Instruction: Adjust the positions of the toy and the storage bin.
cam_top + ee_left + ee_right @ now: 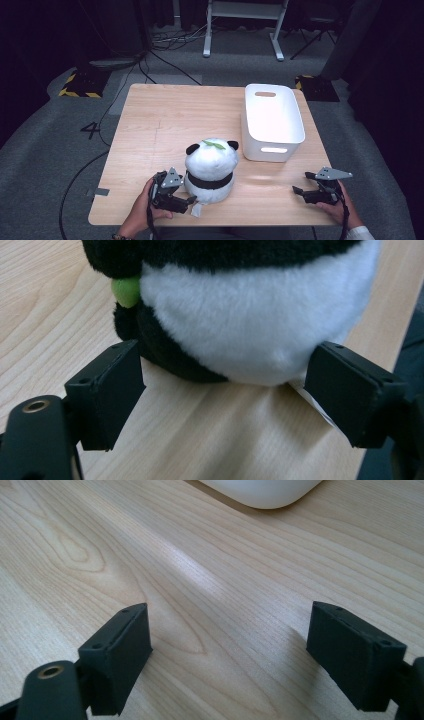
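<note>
Panda plush [210,170] sits upright directly ahead of left gripper [173,199], jaws apart flanking its base; right gripper [306,189], jaws apart, well clear

Wooden table [165,125] carries a plush panda [211,170] and white bin [272,121]

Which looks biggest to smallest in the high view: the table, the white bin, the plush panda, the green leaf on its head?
1. Light wooden table
2. White plastic bin
3. Black-and-white plush panda, somewhat smaller than the bin
4. Green leaf
</note>
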Available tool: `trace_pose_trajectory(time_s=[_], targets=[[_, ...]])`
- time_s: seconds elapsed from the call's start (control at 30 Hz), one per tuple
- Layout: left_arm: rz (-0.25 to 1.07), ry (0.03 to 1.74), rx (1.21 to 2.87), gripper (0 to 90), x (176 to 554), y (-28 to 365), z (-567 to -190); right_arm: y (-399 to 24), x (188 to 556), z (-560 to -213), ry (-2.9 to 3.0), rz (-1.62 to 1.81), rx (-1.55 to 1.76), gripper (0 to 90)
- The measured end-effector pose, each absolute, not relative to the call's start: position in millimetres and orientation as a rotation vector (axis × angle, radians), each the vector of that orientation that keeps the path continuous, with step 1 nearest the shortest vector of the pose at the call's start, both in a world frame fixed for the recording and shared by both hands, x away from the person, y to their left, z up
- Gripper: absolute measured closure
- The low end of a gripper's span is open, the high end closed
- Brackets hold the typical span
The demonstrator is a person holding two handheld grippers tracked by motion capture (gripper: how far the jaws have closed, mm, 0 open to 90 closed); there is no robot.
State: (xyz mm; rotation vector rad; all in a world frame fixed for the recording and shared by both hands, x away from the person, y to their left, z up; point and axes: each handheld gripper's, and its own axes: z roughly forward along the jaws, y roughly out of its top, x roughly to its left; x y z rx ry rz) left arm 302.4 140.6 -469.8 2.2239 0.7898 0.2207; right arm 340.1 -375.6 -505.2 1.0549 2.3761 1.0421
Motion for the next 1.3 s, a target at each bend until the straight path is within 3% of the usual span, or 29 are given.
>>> trace_pose_trajectory(time_s=[0.47, 0.6, 1.0, 1.3], targets=[[0.284, 0.899, 2.172, 17.9, 330.4, 145.3, -476.2, -375.6, 340.1, -505.2, 2.376, 1.042, 1.055, 17.9], [0.327, 0.93, 2.158, 26.1, 340.4, 142.6, -477.8, -375.6, 340.1, -505.2, 2.376, 1.042, 1.055, 17.9], [0.352, 0.997, 2.126, 25.0, 368.1, 133.3, -479.0, -375.6, 340.1, -505.2, 2.376, 1.042, 1.055, 17.9], [0.379, 0.873, 2.112, 21.4, 339.0, 130.8, -462.9, -375.6, 340.1, -505.2, 2.376, 1.042, 1.055, 17.9]])
